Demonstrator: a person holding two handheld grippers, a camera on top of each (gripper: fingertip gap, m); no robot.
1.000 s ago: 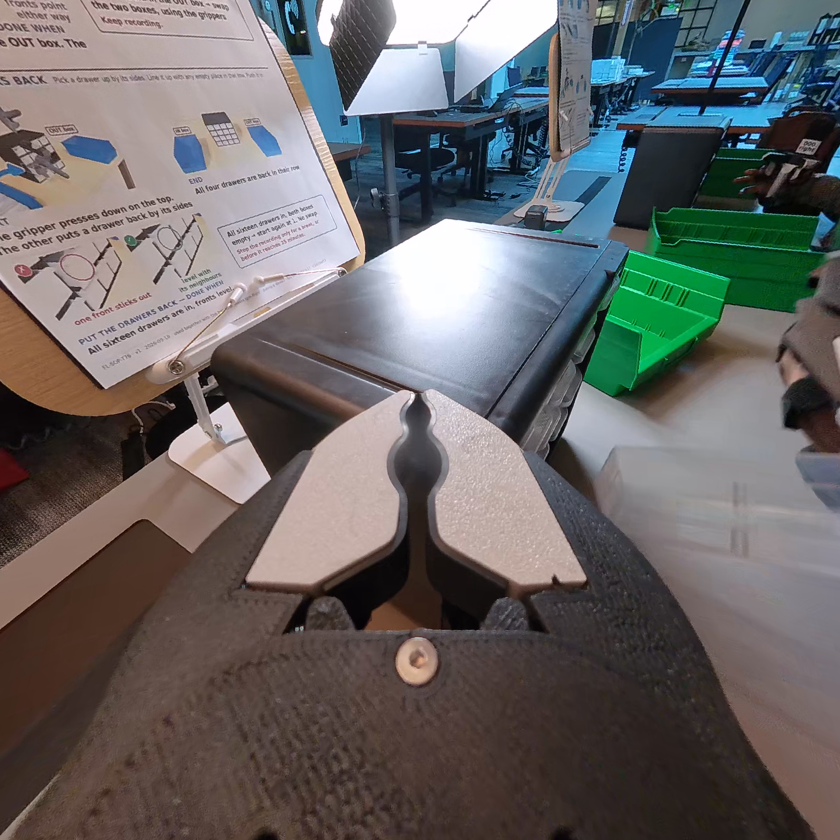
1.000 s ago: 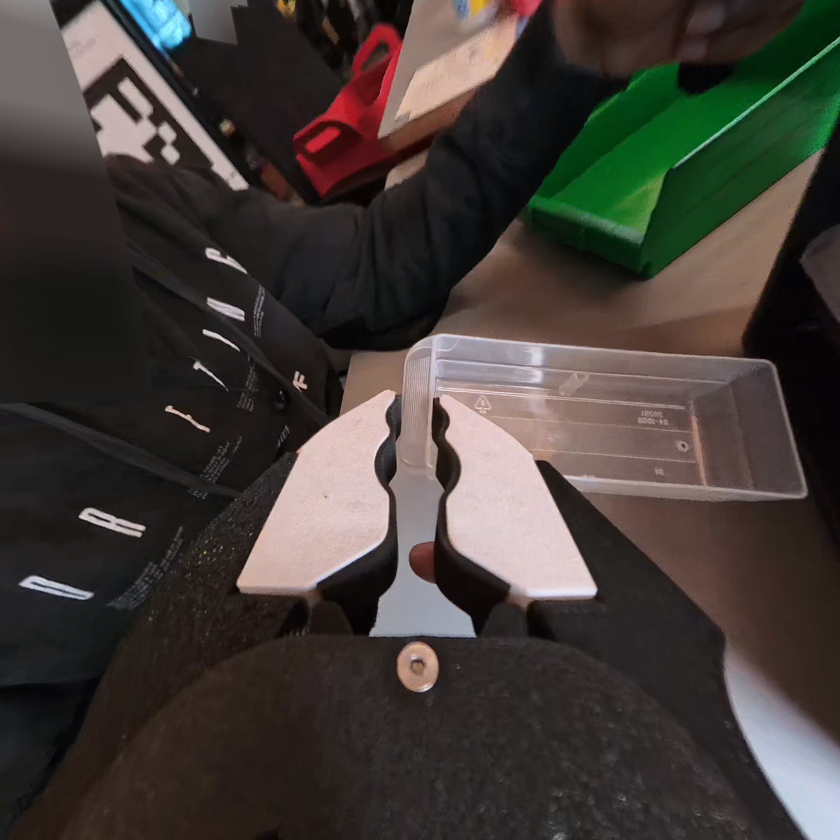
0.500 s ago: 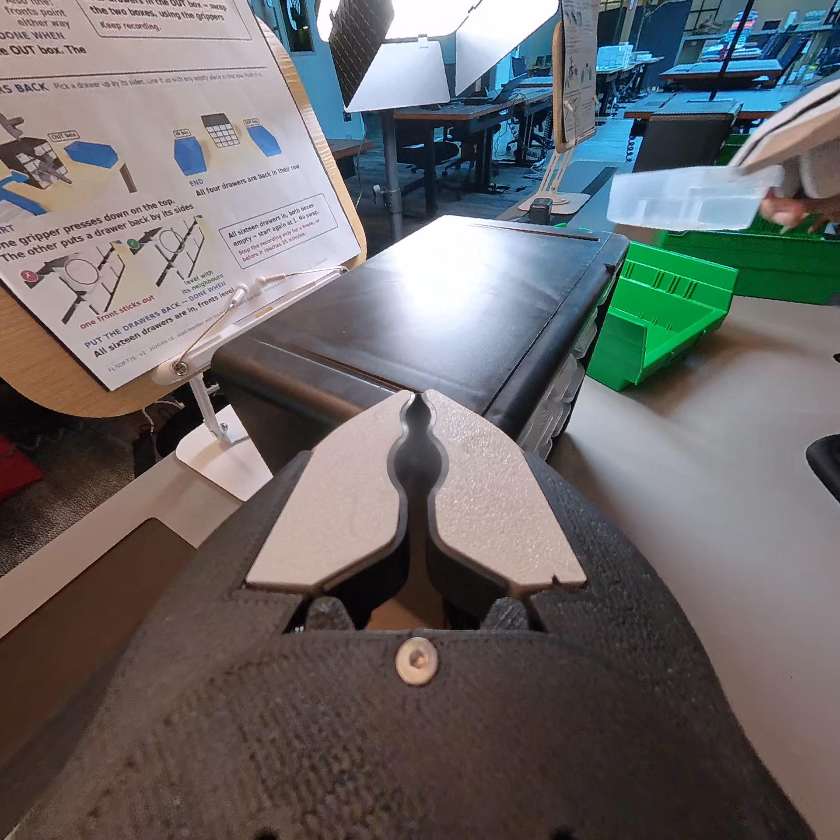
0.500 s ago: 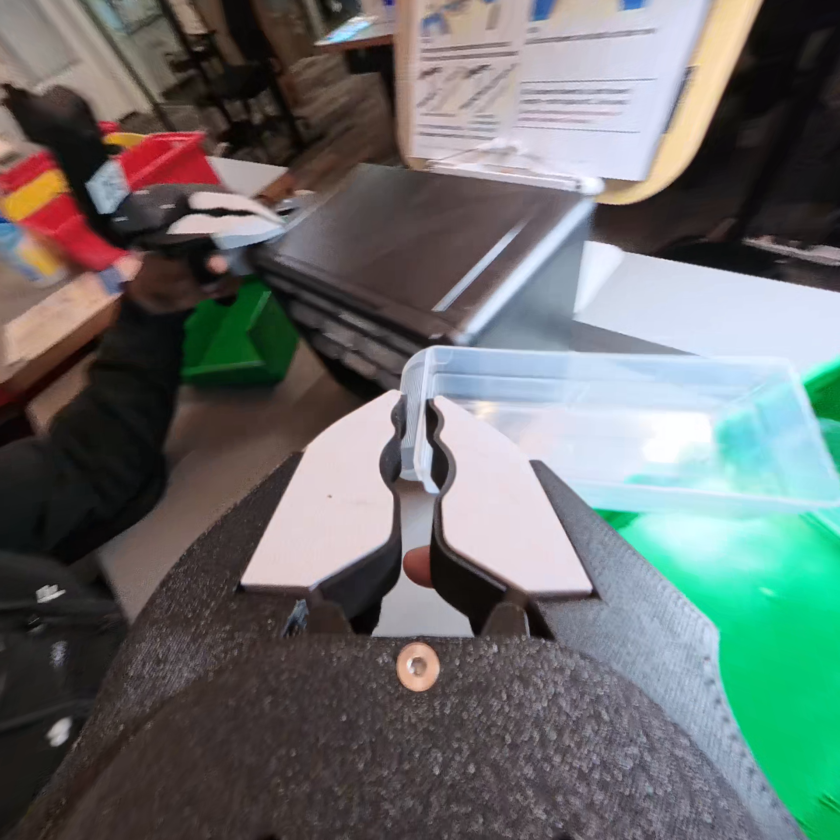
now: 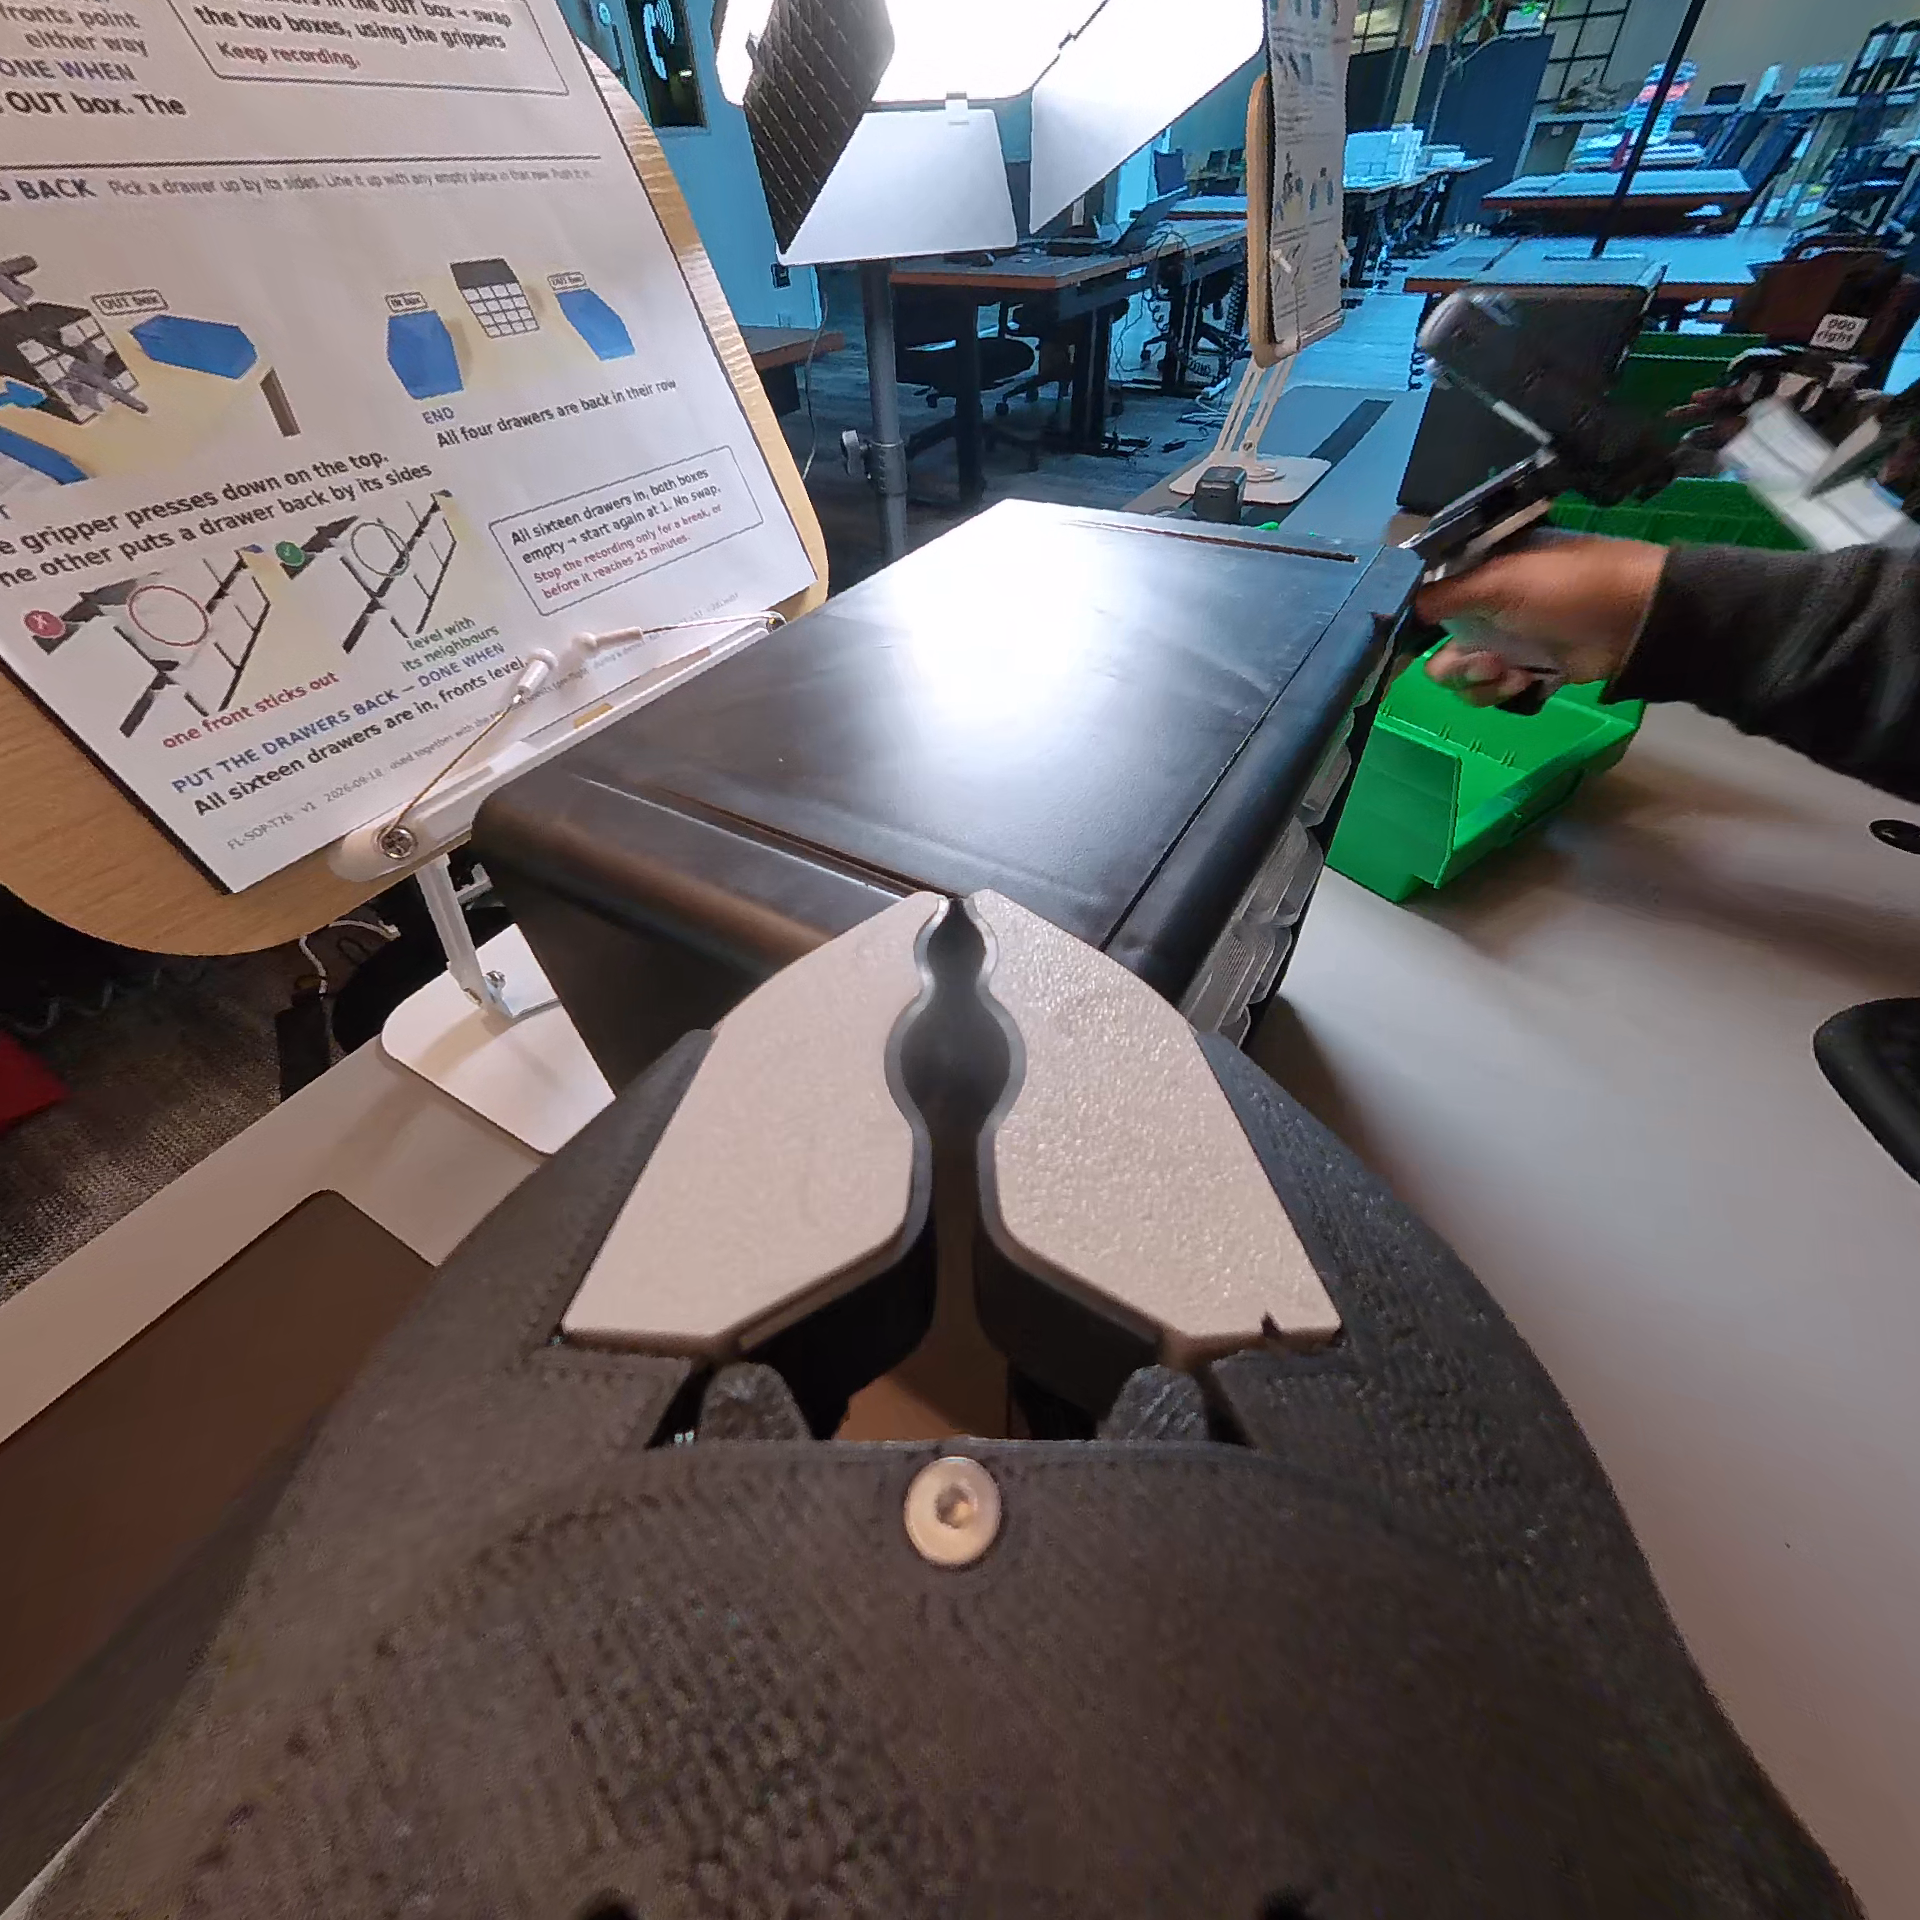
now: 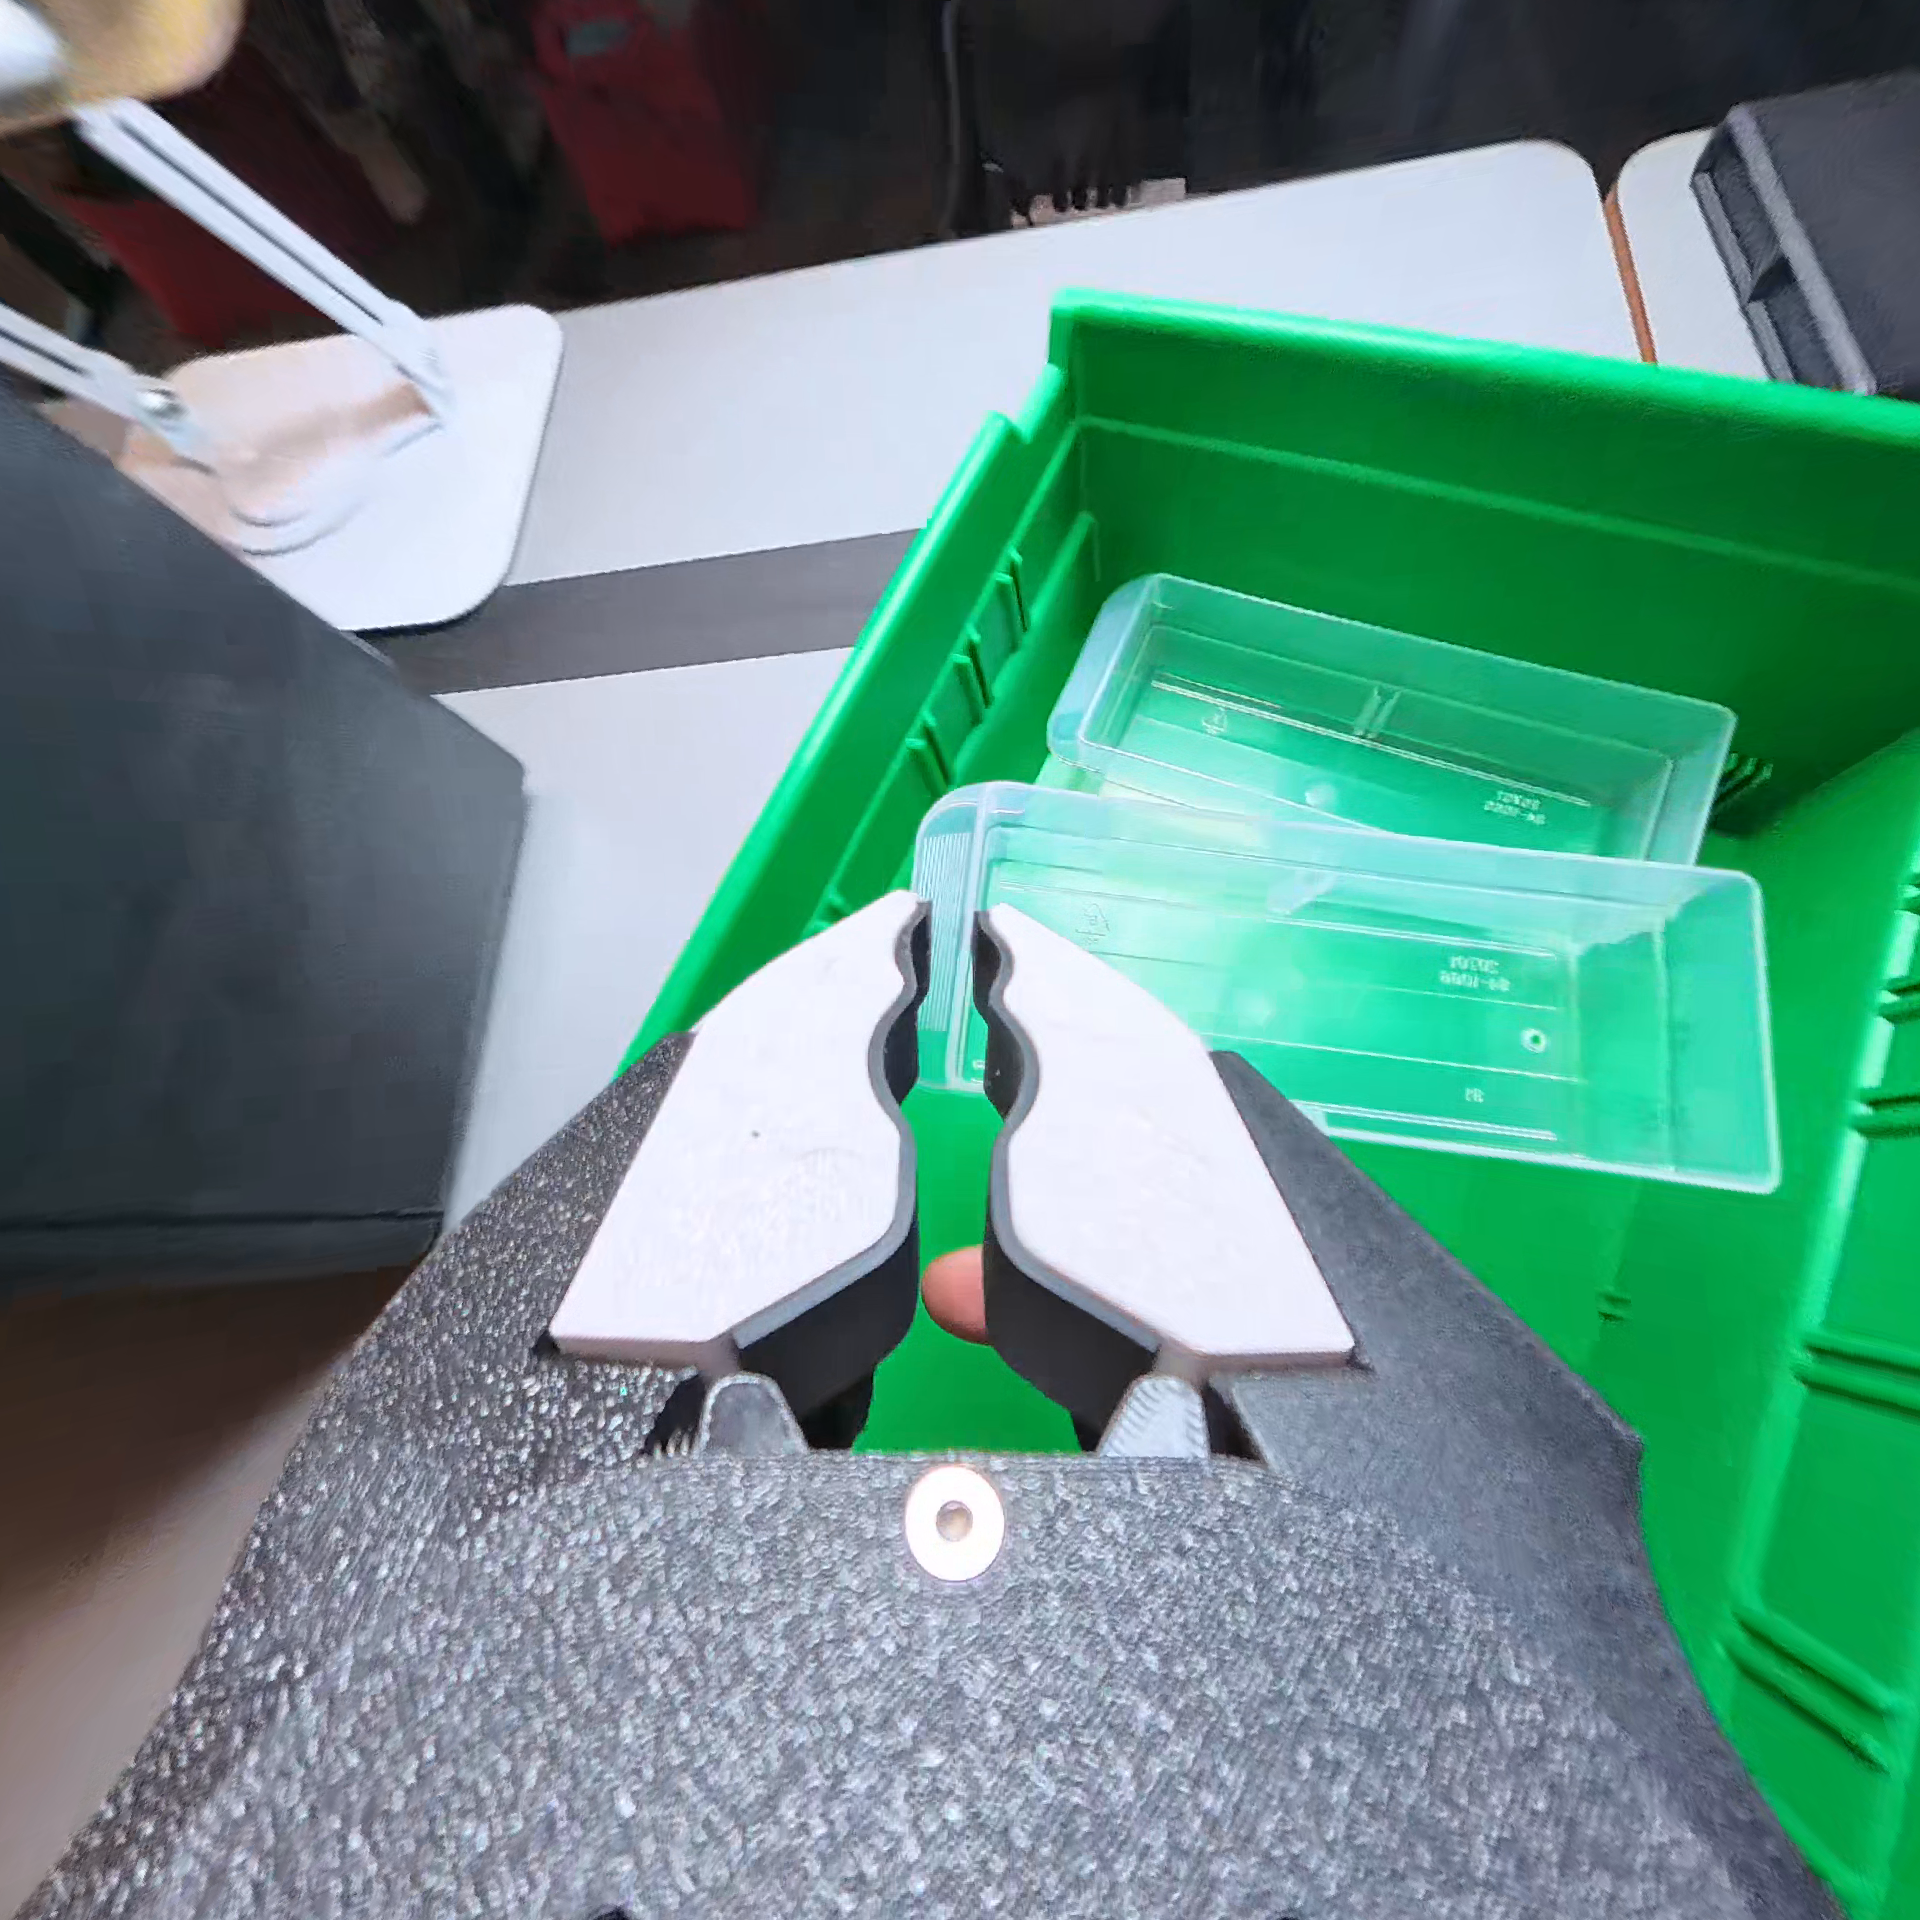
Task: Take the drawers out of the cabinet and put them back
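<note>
The black cabinet (image 5: 987,675) stands ahead of my left gripper (image 5: 951,906), which is shut and empty just short of the cabinet's near corner. Clear drawer fronts (image 5: 1283,894) show down the cabinet's right side. My right gripper (image 6: 951,914) is shut on the front wall of a clear drawer (image 6: 1351,997) and holds it over a green bin (image 6: 935,623). A second clear drawer (image 6: 1382,748) lies in that bin, beyond the held one. In the left wrist view a hand (image 5: 1538,623) holds the right gripper beyond the cabinet's far corner.
An instruction board on a white stand (image 5: 488,1029) stands left of the cabinet; its base (image 6: 416,468) also shows in the right wrist view. A green bin (image 5: 1486,769) sits right of the cabinet, with more green bins behind it. A black box (image 6: 1829,229) is beyond the bin.
My right gripper has carried the clear drawer from near the person's body, past the cabinet, to over the green bin. My left gripper has stayed still.
</note>
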